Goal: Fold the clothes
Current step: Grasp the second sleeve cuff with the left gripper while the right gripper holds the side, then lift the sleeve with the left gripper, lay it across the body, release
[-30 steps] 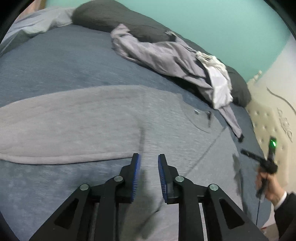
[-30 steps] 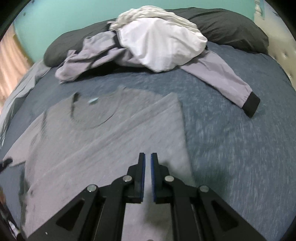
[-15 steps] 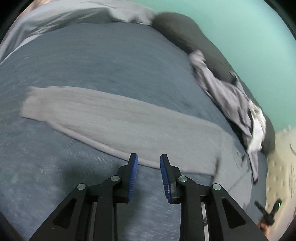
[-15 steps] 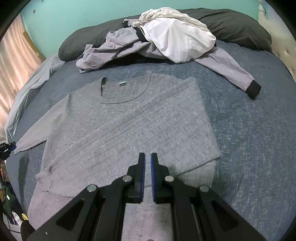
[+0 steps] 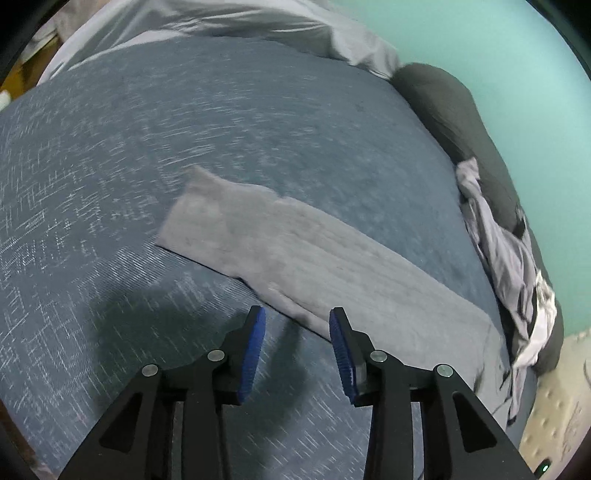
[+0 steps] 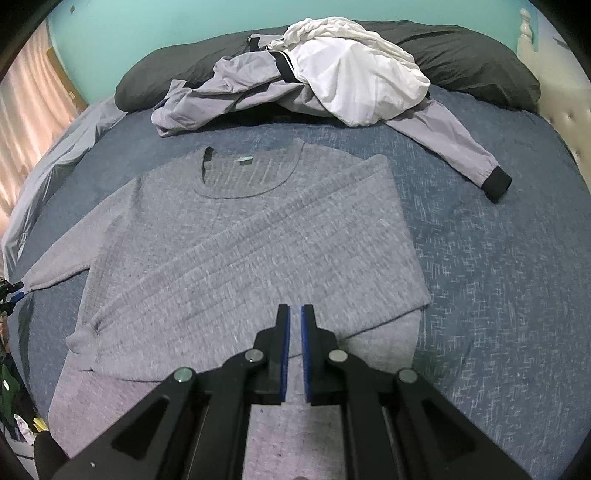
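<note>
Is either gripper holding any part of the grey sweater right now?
No. The left gripper has empty, opening jaws above the sweater sleeve; the right gripper is shut on nothing.

A blue bedspread [image 6: 498, 280] covers the bed, with dark pillows [image 6: 472, 59] lined along the teal wall [image 6: 155, 26]. A cream tufted headboard [image 6: 565, 114] stands at the right, and pinkish curtains [image 6: 26, 110] hang at the left.
</note>
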Available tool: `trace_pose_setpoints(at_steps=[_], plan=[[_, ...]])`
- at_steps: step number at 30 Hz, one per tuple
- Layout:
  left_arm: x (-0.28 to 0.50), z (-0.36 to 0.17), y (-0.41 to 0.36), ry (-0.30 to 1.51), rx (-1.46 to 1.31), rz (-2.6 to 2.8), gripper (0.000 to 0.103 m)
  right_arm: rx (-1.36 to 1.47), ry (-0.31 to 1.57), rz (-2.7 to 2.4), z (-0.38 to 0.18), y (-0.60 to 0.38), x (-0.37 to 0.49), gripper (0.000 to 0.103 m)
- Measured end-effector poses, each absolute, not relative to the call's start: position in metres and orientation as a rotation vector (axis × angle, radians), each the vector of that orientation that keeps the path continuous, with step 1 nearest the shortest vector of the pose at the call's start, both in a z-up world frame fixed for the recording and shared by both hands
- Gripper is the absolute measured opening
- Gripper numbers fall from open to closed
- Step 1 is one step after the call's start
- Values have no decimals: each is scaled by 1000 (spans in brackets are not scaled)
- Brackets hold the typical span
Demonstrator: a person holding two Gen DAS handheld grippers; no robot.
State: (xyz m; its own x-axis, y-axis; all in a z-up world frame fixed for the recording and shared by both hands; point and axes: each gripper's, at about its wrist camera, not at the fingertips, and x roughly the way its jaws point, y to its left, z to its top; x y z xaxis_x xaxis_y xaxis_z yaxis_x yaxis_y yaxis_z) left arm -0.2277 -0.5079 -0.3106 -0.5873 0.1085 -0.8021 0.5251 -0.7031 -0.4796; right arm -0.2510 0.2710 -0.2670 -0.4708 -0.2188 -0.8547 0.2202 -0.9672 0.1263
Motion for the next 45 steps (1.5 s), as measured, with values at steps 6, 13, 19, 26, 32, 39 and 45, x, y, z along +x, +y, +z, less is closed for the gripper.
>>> trace_pose_setpoints(at_steps=[6, 13, 19, 26, 32, 39, 45], plan=[[-232, -329, -535, 1161, 1215, -2299, 45, 1471, 15, -2493, -274, 269, -247, 5], [-241, -339, -548, 1248, 1153, -2301, 45, 1480, 25, -2491, -277, 265, -245, 5], [-254, -337, -548, 1252, 1129, -2346, 33, 1482, 71, -2476, -281, 257, -242, 5], [-267, -319, -537, 1175, 1102, -2438, 12, 1473, 114, -2476, -282, 258, -238, 5], [-282, -250, -501, 1055, 1031, -2668, 12, 1481, 51, -2483, -284, 268, -236, 5], [-295, -164, -414, 982, 1029, -2912, 12, 1421, -33, -2508, -262, 282, -226, 5], [-295, -102, -314, 918, 1074, -3105, 12, 1372, -89, -2522, -240, 304, -215, 5]])
